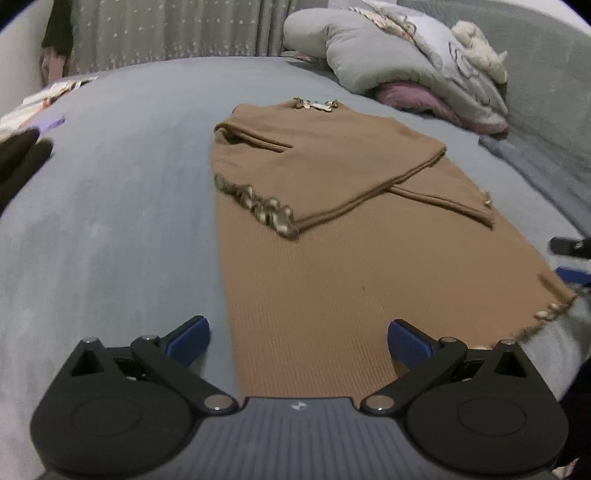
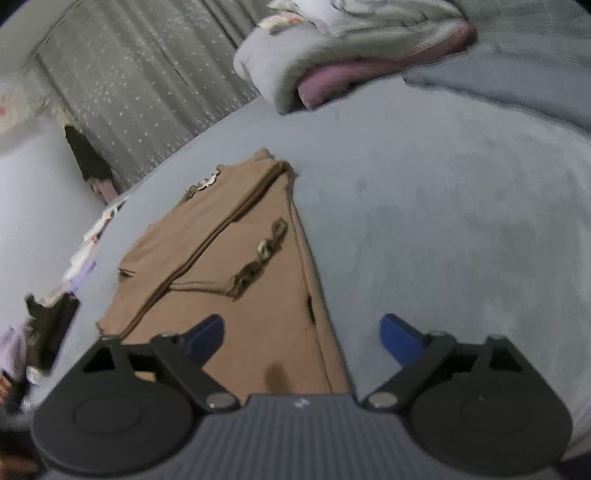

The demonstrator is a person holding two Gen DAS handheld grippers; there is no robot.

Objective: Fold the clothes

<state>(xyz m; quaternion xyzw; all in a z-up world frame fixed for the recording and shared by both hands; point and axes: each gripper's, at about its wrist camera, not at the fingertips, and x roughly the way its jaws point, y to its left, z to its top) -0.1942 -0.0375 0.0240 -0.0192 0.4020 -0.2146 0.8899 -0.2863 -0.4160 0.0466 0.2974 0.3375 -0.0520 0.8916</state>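
A brown ribbed garment [image 1: 332, 266] lies flat on the grey-blue bed, both sleeves folded across its chest, their frilled pale cuffs [image 1: 258, 206] showing. My left gripper [image 1: 298, 338] hovers open over the garment's near hem, nothing between its blue pads. In the right wrist view the same garment [image 2: 236, 277] runs away from me to the upper left. My right gripper [image 2: 301, 338] is open above the garment's right edge, with cloth below the gap but not pinched. The right gripper's fingertips [image 1: 569, 245] show at the right edge of the left wrist view.
A heap of grey and pink bedding [image 1: 406, 62] sits at the far right of the bed [image 1: 110, 184]. A folded grey blanket [image 1: 535, 162] lies beside it. A starred curtain [image 1: 166, 33] hangs behind. Dark items [image 1: 22, 155] and papers lie at the left edge.
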